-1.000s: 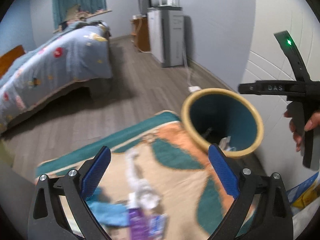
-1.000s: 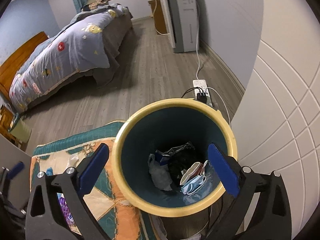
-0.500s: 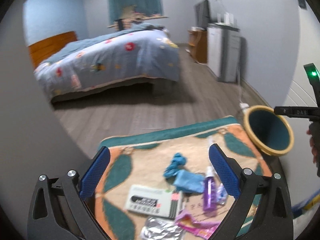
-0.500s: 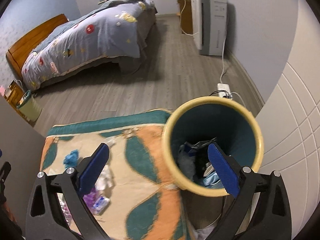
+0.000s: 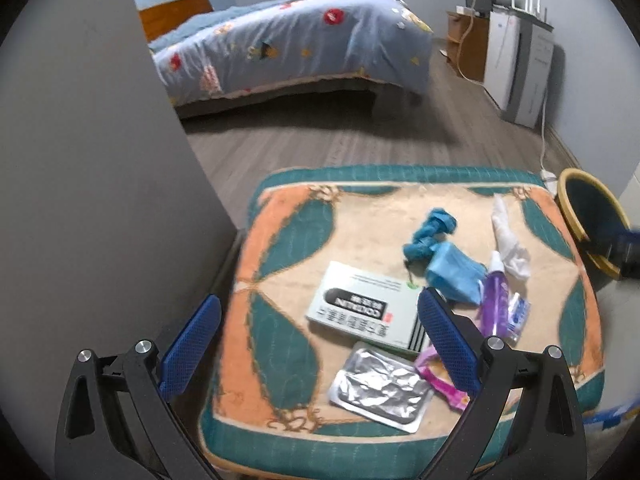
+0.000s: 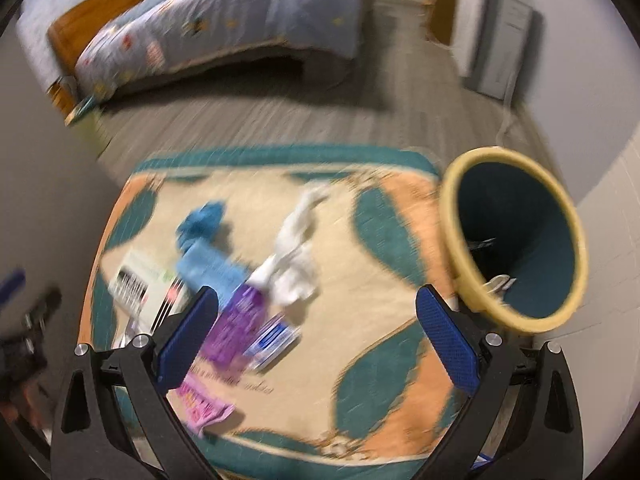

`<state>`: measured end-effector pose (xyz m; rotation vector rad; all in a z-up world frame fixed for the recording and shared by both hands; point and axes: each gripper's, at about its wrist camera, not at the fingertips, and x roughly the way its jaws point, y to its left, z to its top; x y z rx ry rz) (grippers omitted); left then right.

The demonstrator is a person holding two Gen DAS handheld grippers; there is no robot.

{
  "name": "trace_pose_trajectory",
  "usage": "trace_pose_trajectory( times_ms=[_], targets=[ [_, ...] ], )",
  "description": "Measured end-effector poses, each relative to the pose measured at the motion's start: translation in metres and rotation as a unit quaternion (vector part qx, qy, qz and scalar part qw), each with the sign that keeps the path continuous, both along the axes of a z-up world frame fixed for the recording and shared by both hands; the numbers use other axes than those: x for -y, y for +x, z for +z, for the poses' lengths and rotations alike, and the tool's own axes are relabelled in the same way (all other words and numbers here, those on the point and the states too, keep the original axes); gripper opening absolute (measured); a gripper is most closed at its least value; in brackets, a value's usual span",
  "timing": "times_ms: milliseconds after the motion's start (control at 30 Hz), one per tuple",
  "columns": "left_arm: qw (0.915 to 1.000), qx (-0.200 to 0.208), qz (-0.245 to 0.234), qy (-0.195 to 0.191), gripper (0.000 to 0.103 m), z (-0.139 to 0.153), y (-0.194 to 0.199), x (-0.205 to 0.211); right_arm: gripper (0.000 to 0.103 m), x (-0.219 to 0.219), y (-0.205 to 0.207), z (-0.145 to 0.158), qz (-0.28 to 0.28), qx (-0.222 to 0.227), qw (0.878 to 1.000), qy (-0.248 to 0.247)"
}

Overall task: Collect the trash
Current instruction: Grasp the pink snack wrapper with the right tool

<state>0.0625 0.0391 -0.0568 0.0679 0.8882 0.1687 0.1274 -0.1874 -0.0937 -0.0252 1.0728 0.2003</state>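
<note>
Trash lies on a patterned teal and orange cushion (image 5: 288, 248): a white and black box (image 5: 364, 310), a silver foil pack (image 5: 380, 390), a pink wrapper (image 5: 440, 378), a blue cloth (image 5: 454, 268), a teal crumpled piece (image 5: 430, 230), a purple bottle (image 5: 494, 300) and a white tissue (image 5: 510, 242). The yellow-rimmed teal bin (image 6: 516, 236) stands at the cushion's right. My left gripper (image 5: 320, 340) is open and empty above the cushion's near left. My right gripper (image 6: 316, 334) is open and empty over the cushion (image 6: 380, 220), near the purple bottle (image 6: 236, 328).
A grey wall panel (image 5: 100, 180) stands close on the left. A bed with a blue quilt (image 5: 288, 36) lies across the wooden floor. A grey cabinet (image 5: 520, 68) and a power cord run along the right wall.
Both grippers have swung left from the bin toward the cushion. The bin has slid to the right edge of both views. The right wrist view is blurred by motion.
</note>
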Motion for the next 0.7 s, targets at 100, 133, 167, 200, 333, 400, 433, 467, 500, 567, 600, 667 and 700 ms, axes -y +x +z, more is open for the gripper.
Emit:
trace_pose_trajectory(
  times_ms=[100, 133, 167, 200, 333, 400, 433, 467, 500, 567, 600, 667, 700],
  targets=[
    [0.9999, 0.006, 0.013, -0.007, 0.098, 0.004, -0.003, -0.005, 0.097, -0.030, -0.018, -0.027, 0.049, -0.038, 0.998, -0.001],
    [0.9998, 0.006, 0.012, -0.013, 0.098, 0.004, -0.006, -0.007, 0.097, -0.039, -0.023, -0.034, 0.064, -0.045, 0.997, -0.004],
    [0.9999, 0.006, 0.010, -0.010, 0.098, 0.003, -0.006, -0.006, 0.097, -0.048, -0.028, -0.041, 0.082, -0.052, 0.995, -0.011],
    [0.9999, 0.000, 0.014, 0.000, 0.098, 0.002, -0.006, -0.006, 0.097, -0.054, -0.032, -0.045, 0.096, -0.055, 0.994, -0.016],
    [0.9994, 0.004, 0.031, -0.016, 0.098, 0.003, -0.009, -0.012, 0.084, -0.085, -0.046, -0.061, 0.159, -0.064, 0.985, -0.029],
    [0.9990, 0.005, 0.037, -0.026, 0.098, 0.003, -0.010, -0.014, 0.068, -0.096, -0.051, -0.069, 0.190, -0.071, 0.978, -0.042],
    [0.9990, 0.003, 0.038, -0.024, 0.098, 0.001, -0.009, -0.015, 0.063, -0.100, -0.051, -0.074, 0.201, -0.076, 0.975, -0.050],
    [0.9990, 0.000, 0.040, -0.021, 0.098, 0.000, -0.009, -0.015, 0.059, -0.102, -0.051, -0.078, 0.208, -0.079, 0.973, -0.056],
    [0.9990, -0.002, 0.041, -0.019, 0.098, -0.002, -0.008, -0.015, 0.048, -0.103, -0.051, -0.081, 0.214, -0.084, 0.972, -0.057],
    [0.9987, -0.012, 0.045, -0.023, 0.098, -0.008, -0.007, -0.015, 0.022, -0.106, -0.050, -0.085, 0.225, -0.098, 0.968, -0.048],
    [0.9984, -0.016, 0.047, -0.028, 0.098, -0.011, -0.006, -0.014, 0.014, -0.106, -0.049, -0.085, 0.230, -0.103, 0.967, -0.045],
    [0.9982, -0.021, 0.048, -0.030, 0.098, -0.014, -0.006, -0.012, 0.007, -0.107, -0.050, -0.081, 0.238, -0.100, 0.965, -0.044],
    [0.9981, -0.023, 0.048, -0.030, 0.098, -0.015, -0.006, -0.011, 0.006, -0.106, -0.049, -0.078, 0.240, -0.100, 0.965, -0.039]
  ],
)
